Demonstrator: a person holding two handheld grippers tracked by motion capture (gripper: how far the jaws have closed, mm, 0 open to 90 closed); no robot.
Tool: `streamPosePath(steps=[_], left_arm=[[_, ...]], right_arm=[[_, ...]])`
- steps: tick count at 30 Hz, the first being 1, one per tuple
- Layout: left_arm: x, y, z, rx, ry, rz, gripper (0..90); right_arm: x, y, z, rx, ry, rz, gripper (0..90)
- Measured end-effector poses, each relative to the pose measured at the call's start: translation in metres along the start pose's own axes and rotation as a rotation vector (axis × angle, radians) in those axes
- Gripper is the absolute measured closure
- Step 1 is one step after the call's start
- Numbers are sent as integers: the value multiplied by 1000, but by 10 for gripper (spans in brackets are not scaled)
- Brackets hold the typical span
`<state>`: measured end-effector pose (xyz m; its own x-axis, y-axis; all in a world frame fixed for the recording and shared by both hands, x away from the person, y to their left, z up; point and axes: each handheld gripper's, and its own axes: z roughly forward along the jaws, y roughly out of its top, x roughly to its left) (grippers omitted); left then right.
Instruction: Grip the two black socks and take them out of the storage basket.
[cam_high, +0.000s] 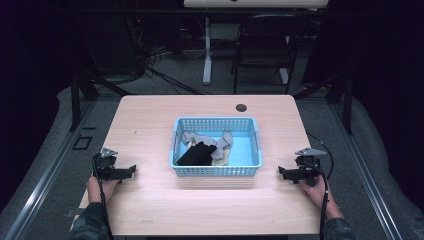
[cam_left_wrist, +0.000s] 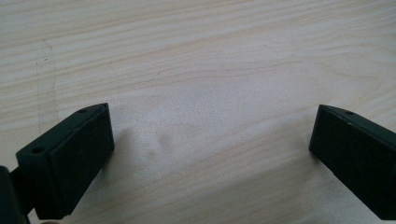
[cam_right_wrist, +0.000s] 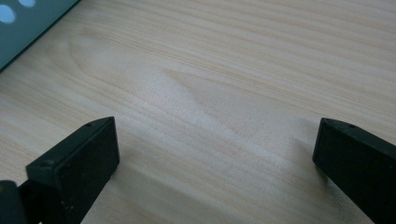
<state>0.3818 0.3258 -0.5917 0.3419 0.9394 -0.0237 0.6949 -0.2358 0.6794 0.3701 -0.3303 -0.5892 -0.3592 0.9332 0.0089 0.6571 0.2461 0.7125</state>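
A light blue plastic basket (cam_high: 248, 123) stands at the middle of the wooden table (cam_high: 150, 115). Inside it lie a grey sock (cam_high: 196, 137), a black sock (cam_high: 197, 153) and a pale beige piece (cam_high: 220, 159). My left gripper (cam_high: 131, 170) rests on the table left of the basket, open, with bare wood between its jaws (cam_left_wrist: 210, 135). My right gripper (cam_high: 281, 172) rests on the table right of the basket, also open over bare wood (cam_right_wrist: 217, 144). A corner of the basket (cam_right_wrist: 23, 25) shows at the top left of the right gripper view.
A round cable hole (cam_high: 241, 107) sits near the table's far edge. Behind the table stand a dark folding chair (cam_high: 265, 47) and a white desk leg (cam_high: 207, 50). Free wood lies in front of the basket and on both sides.
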Motion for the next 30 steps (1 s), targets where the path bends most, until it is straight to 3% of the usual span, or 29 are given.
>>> streamPosePath(steps=[9,17,19,25,30], left_arm=[[2,1,-3,10,-17,-8,2],[3,10,-16,-2,-41,-26,2],[2,11,-19,1,-43,-15,3],[-1,21,-28,1,-104,-35,2],[-6,32,-36,11,-148,-25,2]], right_arm=[[0,0,0,1,-3,-1,0],[0,0,0,2,-4,-1,0],[0,0,0,2,-3,-1,0],[0,0,0,1,-4,-1,0],[0,0,0,2,-3,-1,0]])
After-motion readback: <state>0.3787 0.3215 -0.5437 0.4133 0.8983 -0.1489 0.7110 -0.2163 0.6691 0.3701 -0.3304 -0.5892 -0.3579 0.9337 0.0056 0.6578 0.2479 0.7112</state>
